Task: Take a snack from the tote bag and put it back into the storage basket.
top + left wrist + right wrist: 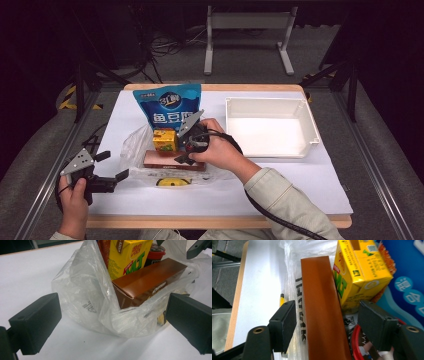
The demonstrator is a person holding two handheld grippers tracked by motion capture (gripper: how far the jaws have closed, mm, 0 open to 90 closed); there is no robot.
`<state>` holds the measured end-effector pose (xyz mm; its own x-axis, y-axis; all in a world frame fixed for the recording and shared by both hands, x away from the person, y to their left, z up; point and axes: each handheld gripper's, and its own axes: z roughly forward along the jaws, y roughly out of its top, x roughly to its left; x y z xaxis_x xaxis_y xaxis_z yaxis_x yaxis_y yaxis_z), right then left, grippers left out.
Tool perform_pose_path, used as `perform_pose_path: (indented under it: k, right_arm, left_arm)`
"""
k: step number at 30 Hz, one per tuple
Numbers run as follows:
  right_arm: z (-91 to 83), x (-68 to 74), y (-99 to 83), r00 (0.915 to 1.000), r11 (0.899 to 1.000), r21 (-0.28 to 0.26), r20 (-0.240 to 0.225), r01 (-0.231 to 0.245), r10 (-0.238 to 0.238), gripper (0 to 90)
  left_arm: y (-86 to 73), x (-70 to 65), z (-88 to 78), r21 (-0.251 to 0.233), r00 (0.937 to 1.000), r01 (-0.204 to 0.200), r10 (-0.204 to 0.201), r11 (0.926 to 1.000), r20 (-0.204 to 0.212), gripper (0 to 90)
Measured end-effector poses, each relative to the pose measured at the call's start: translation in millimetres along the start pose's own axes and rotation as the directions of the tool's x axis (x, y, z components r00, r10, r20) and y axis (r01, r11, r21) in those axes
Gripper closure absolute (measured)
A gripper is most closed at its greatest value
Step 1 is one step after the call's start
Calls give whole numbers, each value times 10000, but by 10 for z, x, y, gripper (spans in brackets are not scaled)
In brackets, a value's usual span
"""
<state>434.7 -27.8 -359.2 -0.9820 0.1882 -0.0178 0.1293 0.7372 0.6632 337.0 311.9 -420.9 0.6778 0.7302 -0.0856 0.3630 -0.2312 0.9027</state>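
A clear plastic bag [137, 150] lies on the white table [300, 185], near the front edge and left of the middle. Inside it sit a long brown Oreo box [322, 310], a yellow drink carton [359, 267] just beside the box, and a cup with a red rim [156, 251] behind them. A big blue snack bag [170, 107] stands right behind. The right gripper [327, 322] is over the bag, its jaws wide apart, one on each side of the brown box, not pressing it. The left gripper [107, 172] waits near the front left corner, open and holding nothing. A white tray [312, 125] sits by the right edge.
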Motion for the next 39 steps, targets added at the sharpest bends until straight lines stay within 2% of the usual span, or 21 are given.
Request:
perform_pose_path:
  k: [9, 20, 23, 26, 29, 39]
  right_arm:
    - [107, 31, 21, 9998, 9992, 364, -165, 137, -131, 313]
    - [267, 55, 30, 9992, 9952, 891, -43, 398, -395, 309]
    - [307, 66, 21, 9990, 9931, 1083, 26, 448, -453, 304]
    - [330, 72, 17, 9977, 9913, 1141, 126, 650, -669, 296]
    - [353, 75, 10, 9977, 9907, 1203, 163, 631, -655, 297]
    - [405, 83, -2, 9977, 9833, 1693, 53, 661, -679, 368]
  left_arm:
    - [-15, 3, -22, 74, 10000, -96, 96, 9999, -12, 9]
    - [-5, 13, 0, 30, 9999, -87, 87, 10000, 92, 9]
    - [3, 17, 13, 40, 9997, -102, 102, 9999, 226, 9]
    - [6, 18, 26, 8, 9996, -61, 61, 10000, 293, 9]
    - [8, 23, 36, 37, 9995, -68, 67, 10000, 297, 9]
    - [8, 22, 35, 9, 9995, -92, 92, 10000, 312, 9]
